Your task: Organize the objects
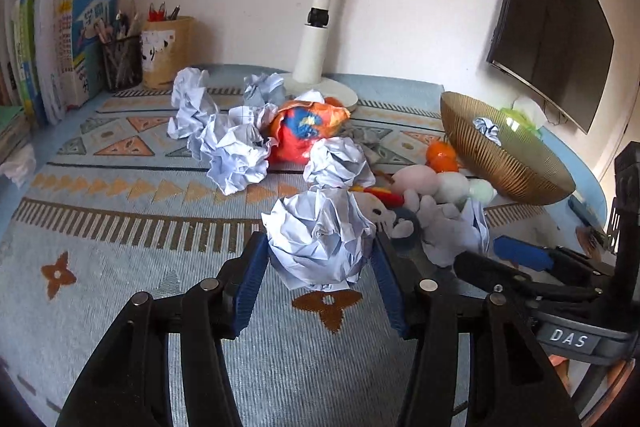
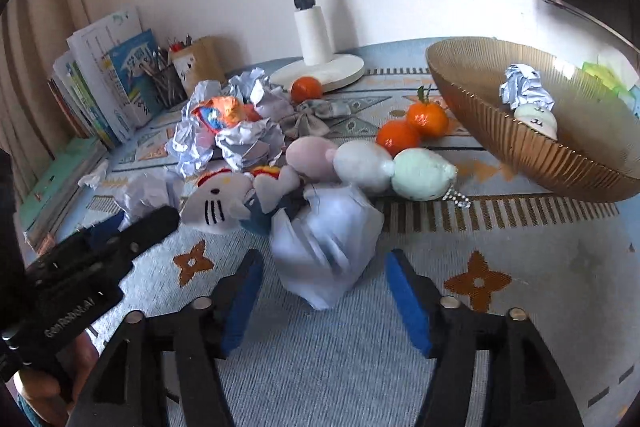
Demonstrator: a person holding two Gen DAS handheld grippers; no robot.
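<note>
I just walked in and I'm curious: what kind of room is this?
Probably a study desk at home. Books stand against the wall beside pen pots, a white lamp rises behind, and a monitor hangs to the right.

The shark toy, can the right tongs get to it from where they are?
Probably not straight away. A crumpled paper ball sits right between the open right tongs, and the shark toy lies behind it to the left, beside the left tongs.

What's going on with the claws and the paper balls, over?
Left claw around crumpled white paper ball. Right claw open, another white paper wad between pads. Grey plush shark crowding close.
</note>
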